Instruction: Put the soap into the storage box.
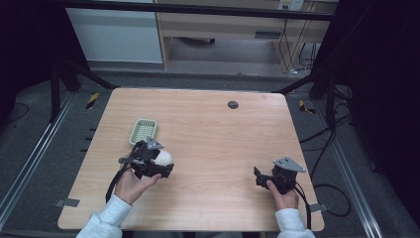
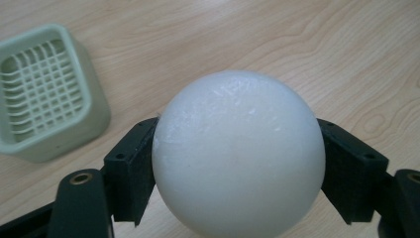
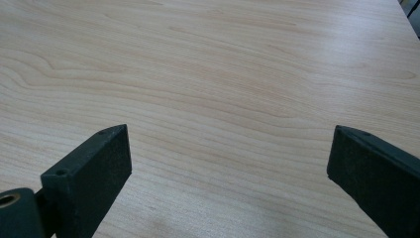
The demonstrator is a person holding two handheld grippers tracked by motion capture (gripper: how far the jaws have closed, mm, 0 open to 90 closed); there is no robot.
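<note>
the pale green slotted basket (image 1: 143, 130) sits empty on the wooden desk (image 1: 218, 134), just beyond the left gripper (image 1: 157, 159). a smooth, matte white ball (image 2: 238, 156) is clamped between that gripper's black fingers (image 2: 130, 168), held just above the desk. the right gripper (image 3: 228, 163) rests low near the desk's right edge, fingers spread wide apart.

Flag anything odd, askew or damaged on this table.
Nothing stands out. The white ball sits squarely in the left gripper with faint surface scuffs, the green basket lies flat, and the right gripper is open over bare table.
</note>
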